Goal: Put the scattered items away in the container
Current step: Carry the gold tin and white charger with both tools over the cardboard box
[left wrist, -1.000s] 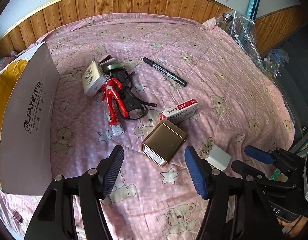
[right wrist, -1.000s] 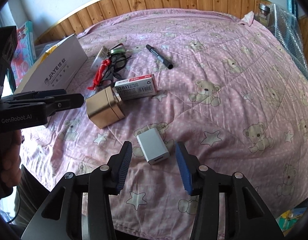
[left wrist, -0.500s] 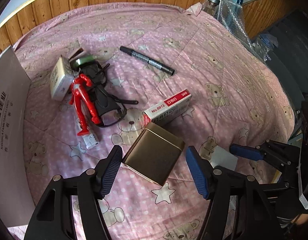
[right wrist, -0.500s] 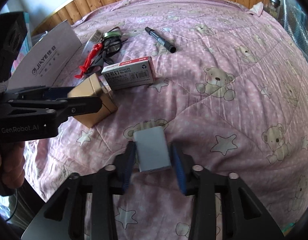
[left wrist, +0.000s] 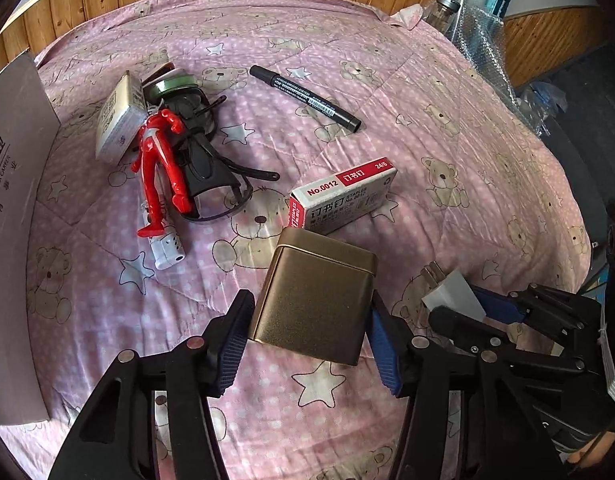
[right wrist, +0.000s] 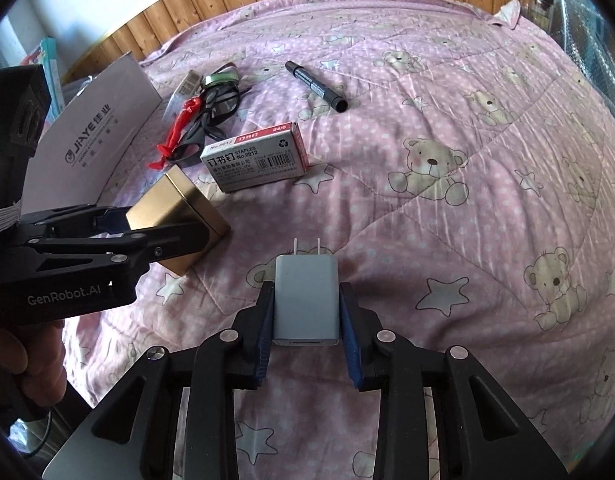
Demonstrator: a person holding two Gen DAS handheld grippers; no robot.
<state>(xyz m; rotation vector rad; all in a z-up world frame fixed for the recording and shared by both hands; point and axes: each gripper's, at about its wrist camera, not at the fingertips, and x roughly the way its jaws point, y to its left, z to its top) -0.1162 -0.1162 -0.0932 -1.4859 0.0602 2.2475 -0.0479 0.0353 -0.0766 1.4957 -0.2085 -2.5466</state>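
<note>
My left gripper (left wrist: 307, 322) is shut on a gold tin (left wrist: 319, 292), its blue pads pressed to both sides. My right gripper (right wrist: 306, 306) is shut on a grey charger plug (right wrist: 306, 294), prongs pointing away. In the left wrist view the charger (left wrist: 447, 292) and right gripper (left wrist: 463, 306) sit just right of the tin. On the pink quilt lie a staples box (left wrist: 343, 196), a black marker (left wrist: 303, 96), a red toy figure (left wrist: 159, 164), black glasses (left wrist: 205, 160) and a white box (left wrist: 117, 120). The cardboard box (left wrist: 11, 200) stands at the left.
A green round tin (left wrist: 173, 84) and a small white piece (left wrist: 167, 246) lie beside the pile. A glass jar (left wrist: 443, 4) and bubble wrap stand at the bed's far right corner. Wooden panelling runs behind. A hand (right wrist: 27, 368) holds the left gripper (right wrist: 159, 228).
My left gripper moved forward and closed around the gold tin. My right gripper advanced onto the charger, shut on it and lifted it off the quilt.
</note>
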